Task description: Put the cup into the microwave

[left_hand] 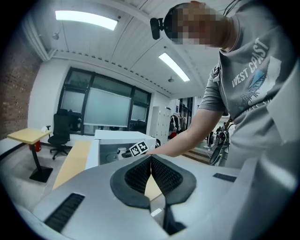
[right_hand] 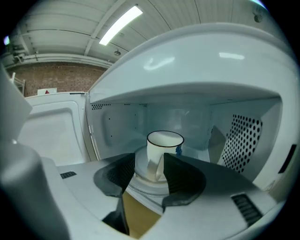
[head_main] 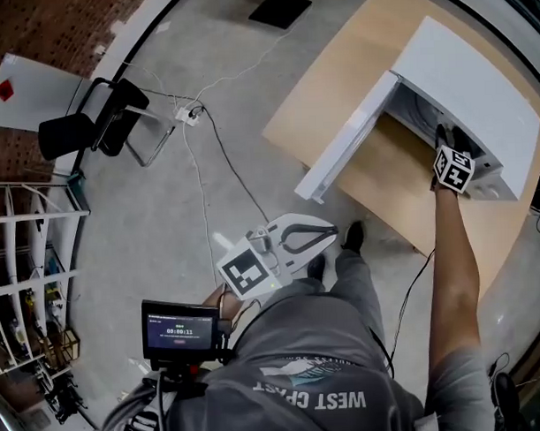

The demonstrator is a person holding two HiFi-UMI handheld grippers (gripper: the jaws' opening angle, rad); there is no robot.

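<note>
Right claw (right_hand: 149, 160) spread wide, gripping nothing; cup (right_hand: 164, 142) upright just beyond tips (inside microwave (right_hand: 197, 70)). Left claw (left_hand: 151, 160) closed, empty.

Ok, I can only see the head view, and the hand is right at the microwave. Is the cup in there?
Observer: Yes. The right gripper view shows the cup standing upright on the round plate inside the microwave.
Operator: Is the gripper squeezing it?
Observer: No. The right gripper has its fingers apart, not pressing on the cup.
Operator: And does the other one hold anything?
Observer: No. The left gripper has its fingers together, with nothing between them.
</note>
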